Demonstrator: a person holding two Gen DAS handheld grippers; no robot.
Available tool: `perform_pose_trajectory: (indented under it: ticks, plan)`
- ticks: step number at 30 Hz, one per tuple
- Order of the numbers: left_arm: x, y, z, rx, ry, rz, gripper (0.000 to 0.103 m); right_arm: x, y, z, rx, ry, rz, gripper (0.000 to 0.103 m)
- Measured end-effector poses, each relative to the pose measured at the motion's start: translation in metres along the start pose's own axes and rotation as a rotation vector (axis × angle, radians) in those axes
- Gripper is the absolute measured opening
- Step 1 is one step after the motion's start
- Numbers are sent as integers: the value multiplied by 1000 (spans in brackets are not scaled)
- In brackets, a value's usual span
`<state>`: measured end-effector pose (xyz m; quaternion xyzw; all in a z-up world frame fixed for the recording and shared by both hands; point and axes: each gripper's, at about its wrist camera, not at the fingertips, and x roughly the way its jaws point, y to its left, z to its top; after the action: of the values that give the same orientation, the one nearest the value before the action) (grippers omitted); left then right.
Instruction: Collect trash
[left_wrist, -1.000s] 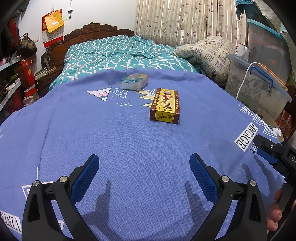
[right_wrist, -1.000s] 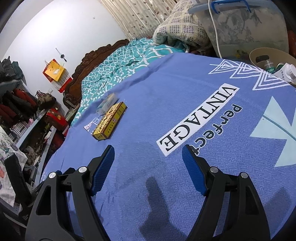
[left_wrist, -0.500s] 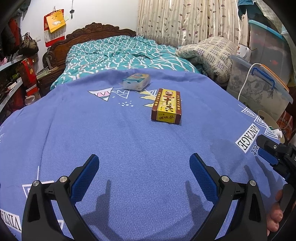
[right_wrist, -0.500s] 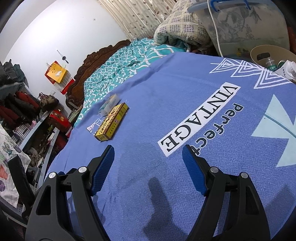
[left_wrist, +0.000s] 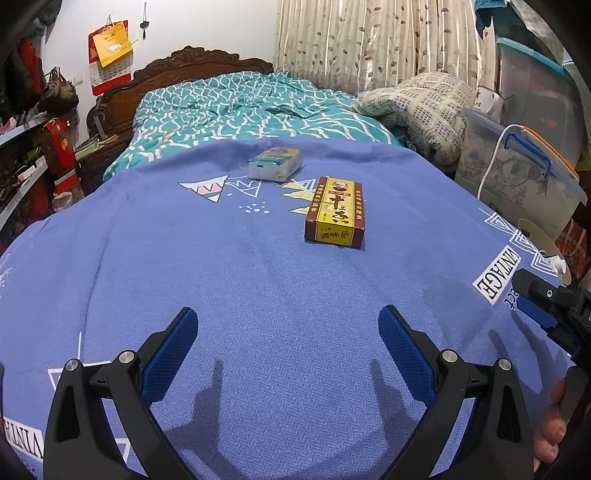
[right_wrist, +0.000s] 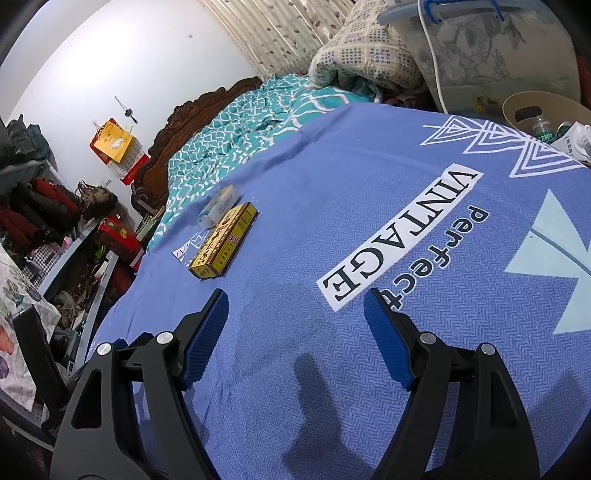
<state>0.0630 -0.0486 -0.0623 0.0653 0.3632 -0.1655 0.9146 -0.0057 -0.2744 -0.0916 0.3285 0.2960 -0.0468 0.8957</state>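
A yellow and brown seasoning box (left_wrist: 338, 212) lies flat on the blue printed cloth (left_wrist: 240, 280), well ahead of my left gripper (left_wrist: 286, 328). Just beyond it sits a small white and blue packet (left_wrist: 275, 163). The left gripper's blue pads stand wide apart over bare cloth, holding nothing. In the right wrist view the same box (right_wrist: 223, 240) and packet (right_wrist: 218, 205) lie far off to the upper left of my right gripper (right_wrist: 295, 308), which is open and empty above the "VINTAGE" print. The right gripper (left_wrist: 546, 306) also shows at the left view's right edge.
A beige round bin (right_wrist: 546, 118) with bottles and wrappers stands past the cloth's right edge. Clear plastic storage tubs (left_wrist: 517, 173) and a folded quilt (left_wrist: 417, 107) crowd the right side. A teal bedspread (left_wrist: 236, 110) lies behind; cluttered shelves (right_wrist: 55, 236) line the left.
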Motion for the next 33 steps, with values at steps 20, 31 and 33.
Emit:
perform_pose_trajectory:
  ticks: [20,31,33]
  plan:
    - [-3,1,1,-2,-6,-18,94,0,0,1,1,-1,1,76]
    - [-2,-1,1,8,2,-11,94,-3,2,3,8,2,16,76]
    - [-2,-2,1,13,4,-8,94,-3,0,5,12,3,23,76]
